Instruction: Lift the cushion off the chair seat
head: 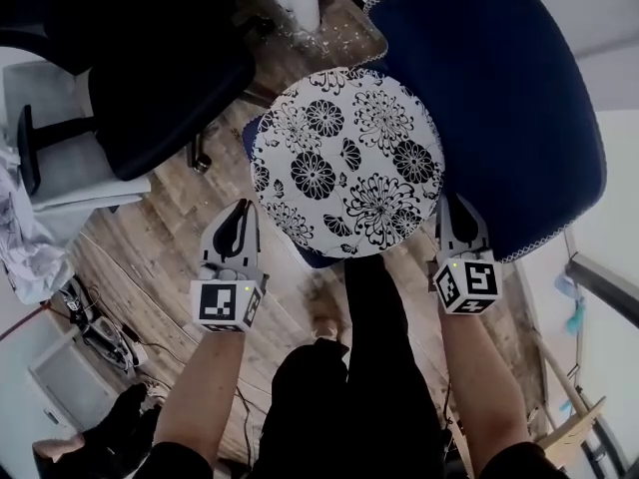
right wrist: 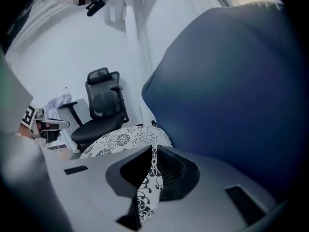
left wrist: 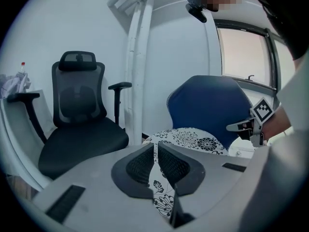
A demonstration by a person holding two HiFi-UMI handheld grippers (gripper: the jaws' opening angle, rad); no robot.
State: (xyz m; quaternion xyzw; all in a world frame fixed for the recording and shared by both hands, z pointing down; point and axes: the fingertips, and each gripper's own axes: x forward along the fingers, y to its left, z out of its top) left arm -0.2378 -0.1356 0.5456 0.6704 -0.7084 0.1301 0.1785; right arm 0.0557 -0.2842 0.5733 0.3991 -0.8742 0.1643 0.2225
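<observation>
Round floral cushion [head: 344,163] lies over blue chair [head: 519,118] seat. Left gripper [head: 243,213], right gripper [head: 449,208]: jaws pinched tight on opposite rim fabric. Looks light, soft; middle likely sags.

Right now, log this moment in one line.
left claw: shut on cushion edge | right claw: shut on cushion edge | cushion: over blue chair seat

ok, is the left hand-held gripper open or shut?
Shut: the left hand-held gripper pinches the edge of the round white cushion with black flower print between its closed jaws.
</observation>
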